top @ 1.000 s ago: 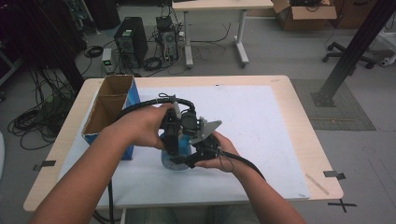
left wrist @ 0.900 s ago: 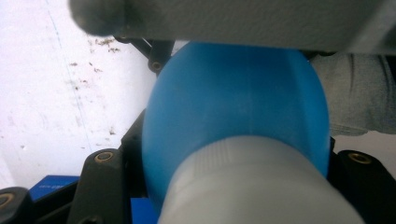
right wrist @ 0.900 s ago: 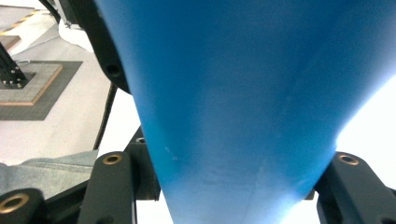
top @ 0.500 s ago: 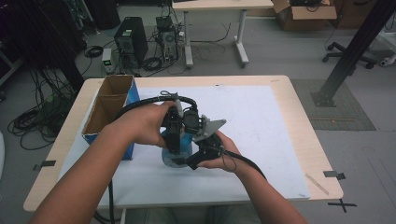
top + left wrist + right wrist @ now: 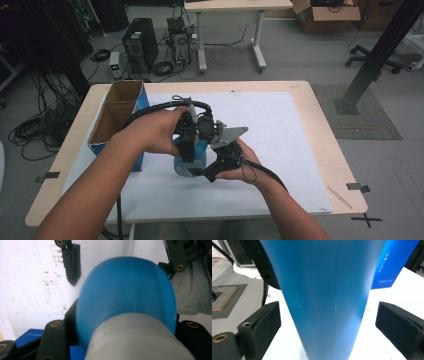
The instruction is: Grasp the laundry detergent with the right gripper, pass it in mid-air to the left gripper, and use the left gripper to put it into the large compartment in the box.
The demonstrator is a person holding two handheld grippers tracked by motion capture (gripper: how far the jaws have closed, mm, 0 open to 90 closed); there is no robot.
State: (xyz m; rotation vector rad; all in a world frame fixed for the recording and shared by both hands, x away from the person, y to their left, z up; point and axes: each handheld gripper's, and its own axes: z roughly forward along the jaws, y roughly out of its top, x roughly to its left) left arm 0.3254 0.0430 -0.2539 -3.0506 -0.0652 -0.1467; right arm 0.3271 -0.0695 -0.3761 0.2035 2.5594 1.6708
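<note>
High view: blue plastic bottle (image 5: pixel 192 155) is held on the worktop (image 5: pixel 300 125) by left claw (image 5: pixel 187 152); right claw (image 5: pixel 329 322) has just been opening, pads clear. Smooth, light, probably slippery; best gripped mid-body.

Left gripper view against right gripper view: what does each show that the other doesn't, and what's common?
Left gripper view: the grey end of the bottle close up, the left tool shut on the bottle, and the right tool farther off, a jaw on either side. Right gripper view: the right tool's jaws, which have just been opening, with gaps to the bottle between them; white print on the box; floor at left. Both: the blue bottle, the blue box, the white mat.
</note>
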